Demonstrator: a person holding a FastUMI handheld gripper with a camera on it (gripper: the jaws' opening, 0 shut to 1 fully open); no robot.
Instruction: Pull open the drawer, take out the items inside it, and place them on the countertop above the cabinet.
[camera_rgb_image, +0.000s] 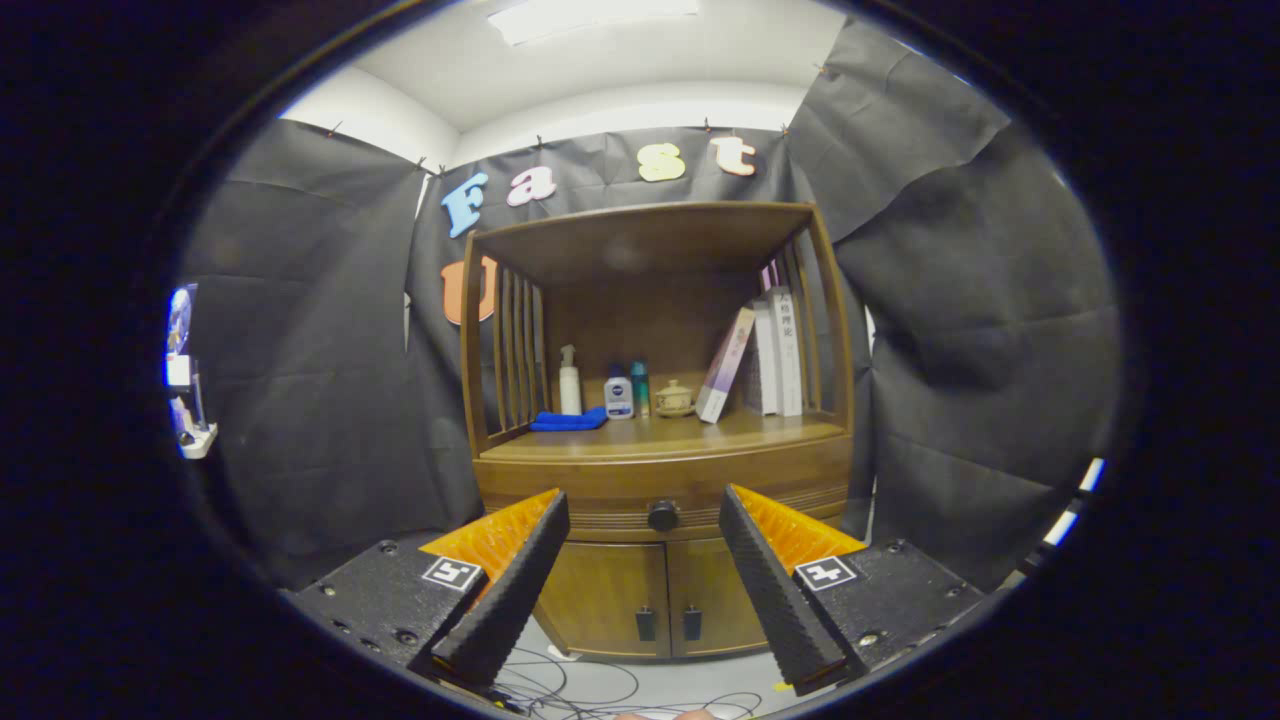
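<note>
A brown wooden cabinet (660, 470) stands ahead against the black cloth wall. Its drawer (600, 485) is closed, with a round dark knob (663, 516) at its middle. The knob lies beyond my fingertips and in line with the gap between them. My gripper (645, 505) is open, with nothing between its fingers (515, 585). The countertop (700, 432) above the drawer carries a blue cloth (568, 421), a white spray bottle (570, 382), a small white bottle (618, 393), a teal bottle (640, 388), a small lidded cup (674, 398) and leaning books (760, 355). The drawer's inside is hidden.
Two lower cabinet doors (650, 595) with small dark handles sit under the drawer. Slatted side rails (515, 345) and a top board (640, 235) frame the countertop. Loose cables (590, 685) lie on the pale floor in front of the cabinet.
</note>
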